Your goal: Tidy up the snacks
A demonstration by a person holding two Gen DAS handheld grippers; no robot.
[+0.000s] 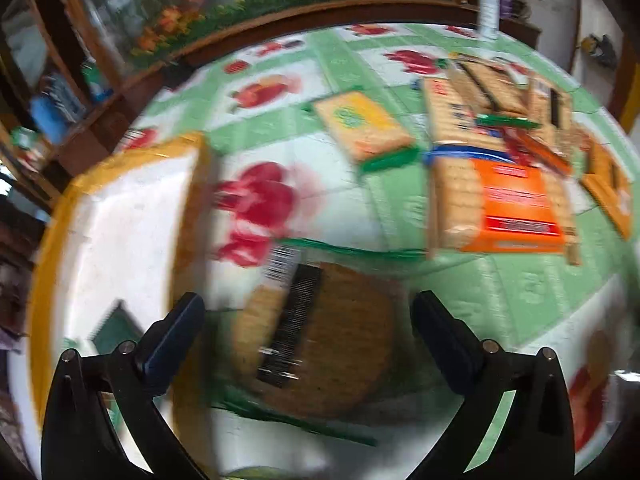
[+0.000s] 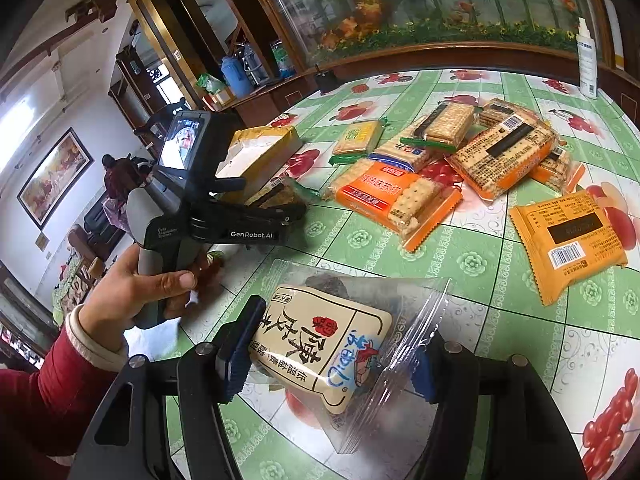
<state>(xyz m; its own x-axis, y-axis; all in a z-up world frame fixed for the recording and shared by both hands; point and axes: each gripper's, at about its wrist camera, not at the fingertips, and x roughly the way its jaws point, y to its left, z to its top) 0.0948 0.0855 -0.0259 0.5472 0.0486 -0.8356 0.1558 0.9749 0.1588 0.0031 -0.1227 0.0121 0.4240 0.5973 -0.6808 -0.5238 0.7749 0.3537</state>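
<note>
From the left wrist view, which is blurred, the left gripper (image 1: 308,320) has its jaws spread wide on either side of a brown cracker packet (image 1: 320,340) with a clear green-edged wrapper. The pads look clear of it on both sides, though the blur makes the contact hard to judge. The yellow box (image 1: 120,220) with a white inside sits just left of that packet. Beyond the box to the right lie a small yellow packet (image 1: 362,126) and an orange cracker pack (image 1: 514,208), on the green fruit-print tablecloth (image 1: 520,292).

From the right wrist view, the right gripper (image 2: 328,356) is about half open and clamped on a cream snack packet (image 2: 320,344) in a clear wrapper, lifted over the tablecloth (image 2: 360,240). The left gripper (image 2: 294,210), held by a hand (image 2: 136,280) in a red sleeve (image 2: 48,392), reaches toward the yellow box (image 2: 260,156), with the brown packet (image 2: 280,194) at its tips. To the right of the box the crackers are heaped: the orange pack (image 2: 396,200) nearest, an orange wrapped cake (image 2: 568,240) farthest right. A white spray bottle (image 2: 586,60) stands well behind them
</note>
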